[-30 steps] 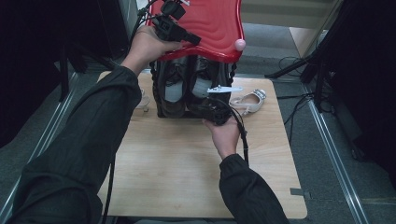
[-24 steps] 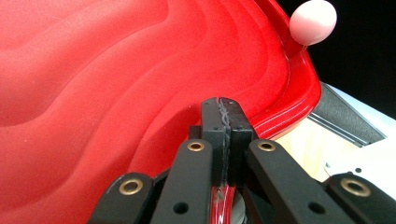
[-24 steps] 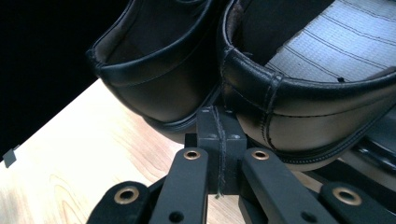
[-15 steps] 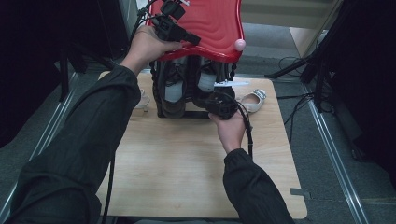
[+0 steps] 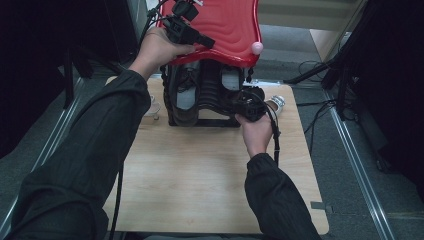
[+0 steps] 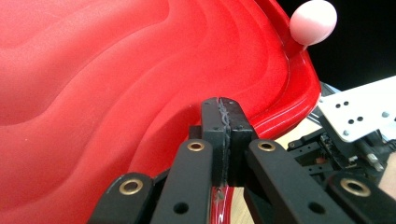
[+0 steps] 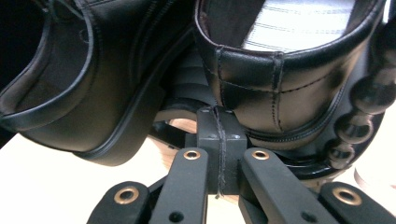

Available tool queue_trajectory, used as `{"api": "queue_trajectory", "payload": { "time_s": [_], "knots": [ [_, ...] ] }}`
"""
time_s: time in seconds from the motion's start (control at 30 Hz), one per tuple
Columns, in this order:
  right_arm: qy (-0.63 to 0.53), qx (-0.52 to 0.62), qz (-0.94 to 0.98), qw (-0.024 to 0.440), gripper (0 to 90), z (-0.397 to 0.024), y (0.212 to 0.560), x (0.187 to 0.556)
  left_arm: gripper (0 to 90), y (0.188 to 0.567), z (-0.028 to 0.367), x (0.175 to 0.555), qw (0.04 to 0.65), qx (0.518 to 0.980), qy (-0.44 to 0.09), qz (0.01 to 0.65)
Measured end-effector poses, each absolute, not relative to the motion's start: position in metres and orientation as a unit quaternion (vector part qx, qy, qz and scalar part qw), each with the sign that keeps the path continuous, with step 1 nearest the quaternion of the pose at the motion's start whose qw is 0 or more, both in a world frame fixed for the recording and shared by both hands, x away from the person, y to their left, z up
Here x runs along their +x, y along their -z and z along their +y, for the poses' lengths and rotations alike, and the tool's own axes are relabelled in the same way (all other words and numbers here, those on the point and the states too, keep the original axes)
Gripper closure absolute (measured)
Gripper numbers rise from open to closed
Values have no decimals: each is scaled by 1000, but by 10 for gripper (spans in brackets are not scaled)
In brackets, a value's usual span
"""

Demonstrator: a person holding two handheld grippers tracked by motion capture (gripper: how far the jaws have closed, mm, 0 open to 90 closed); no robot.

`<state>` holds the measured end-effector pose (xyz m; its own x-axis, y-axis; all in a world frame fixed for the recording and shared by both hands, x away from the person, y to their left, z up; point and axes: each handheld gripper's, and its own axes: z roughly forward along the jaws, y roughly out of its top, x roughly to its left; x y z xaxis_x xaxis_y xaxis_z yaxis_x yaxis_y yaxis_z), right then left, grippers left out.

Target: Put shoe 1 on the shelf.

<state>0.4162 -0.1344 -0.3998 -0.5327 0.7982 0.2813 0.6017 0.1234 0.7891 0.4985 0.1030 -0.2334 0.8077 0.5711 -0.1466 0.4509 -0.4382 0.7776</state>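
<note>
Under one red lid point(image 5: 227, 27), two black shoes point(image 5: 184, 92)

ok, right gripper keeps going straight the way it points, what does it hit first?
Most likely the heel of the black shoe standing directly ahead of the right gripper, whose jaws are shut. The tips look very close to the shoe; whether they already touch it I cannot tell.

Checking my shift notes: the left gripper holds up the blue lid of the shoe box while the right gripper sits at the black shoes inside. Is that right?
Not quite: the lid is red, not blue, as the high view shows. The rest stands: the left gripper holds its edge up, and the right gripper sits at the black shoes.
</note>
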Motion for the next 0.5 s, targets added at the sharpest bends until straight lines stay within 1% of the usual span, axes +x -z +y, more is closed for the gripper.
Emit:
{"api": "queue_trajectory", "payload": {
  "time_s": [0.17,0.37,0.5],
  "knots": [
    [-458,472,746,104,900,-134,403,417,899,234,104,498,437,845,-72,300],
    [-470,465,746,81,895,-133,403,412,899,235,104,498,441,842,-69,303],
    [-468,456,753,78,847,-131,405,406,900,235,104,498,441,842,-70,303]
  ]
}}
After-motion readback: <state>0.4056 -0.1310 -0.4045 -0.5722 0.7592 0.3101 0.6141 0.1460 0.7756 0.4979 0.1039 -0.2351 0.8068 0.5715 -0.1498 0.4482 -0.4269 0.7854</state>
